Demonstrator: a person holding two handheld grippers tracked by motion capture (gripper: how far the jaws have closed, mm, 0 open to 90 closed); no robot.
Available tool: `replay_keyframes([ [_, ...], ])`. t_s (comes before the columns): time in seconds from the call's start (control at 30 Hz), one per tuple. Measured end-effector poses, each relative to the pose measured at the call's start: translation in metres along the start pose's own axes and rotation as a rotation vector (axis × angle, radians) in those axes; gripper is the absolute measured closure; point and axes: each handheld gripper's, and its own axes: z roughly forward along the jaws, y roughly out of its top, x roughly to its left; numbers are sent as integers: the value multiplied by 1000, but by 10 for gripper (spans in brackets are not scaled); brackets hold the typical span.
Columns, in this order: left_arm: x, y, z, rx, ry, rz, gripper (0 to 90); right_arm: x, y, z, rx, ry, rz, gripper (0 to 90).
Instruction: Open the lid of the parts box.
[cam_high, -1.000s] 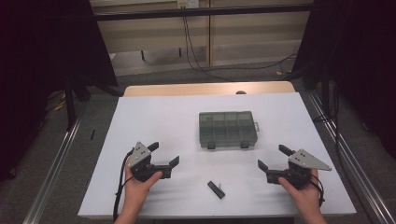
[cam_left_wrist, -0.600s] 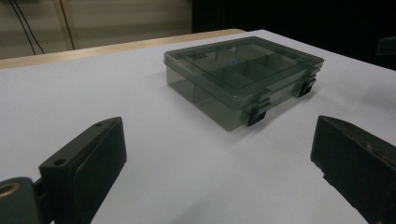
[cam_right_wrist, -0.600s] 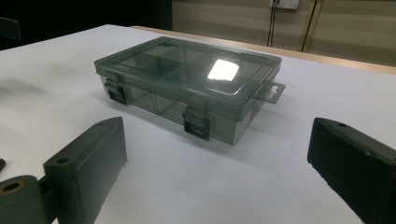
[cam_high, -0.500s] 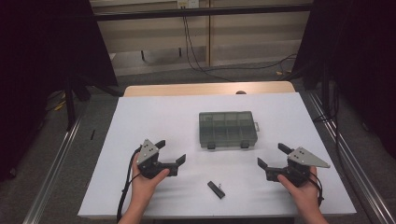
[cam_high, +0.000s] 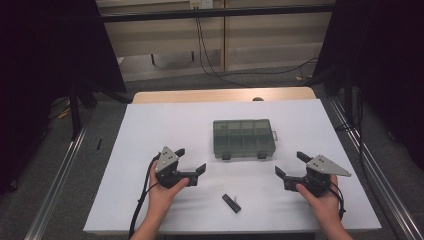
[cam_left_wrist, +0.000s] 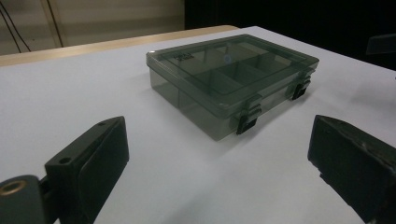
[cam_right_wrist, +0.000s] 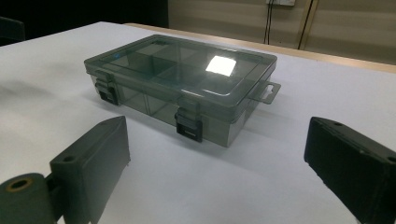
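Note:
A smoky grey compartment box (cam_high: 244, 138) with its lid down and two black latches on the near side lies mid-table on the white surface (cam_high: 150, 125). The same box (cam_left_wrist: 229, 79) sits a short way ahead of my left gripper's jaws, and box (cam_right_wrist: 182, 79) lies ahead of my right gripper's jaws. My left gripper (cam_high: 190, 161) is open and empty, to the lower left of the box. My right gripper (cam_high: 290, 164) is open and empty, to the lower right. A small black bar (cam_high: 231, 203) lies between the hands near the front edge.
A wooden tabletop strip (cam_high: 220, 95) shows beyond the white surface. Metal rails (cam_high: 55, 180) run along both sides of the table, and cables (cam_high: 210, 55) hang behind it. Dark curtains flank the back.
My left gripper has moved to the right and slightly forward, closer to the box. The right gripper has stayed where it was.

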Motion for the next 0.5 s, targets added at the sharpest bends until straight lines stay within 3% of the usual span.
replay_keyframes([
  [0.5, -2, 3, 11, 19, -5, -4, 172, -4, 4, 8, 8, -13, 6, 128],
])
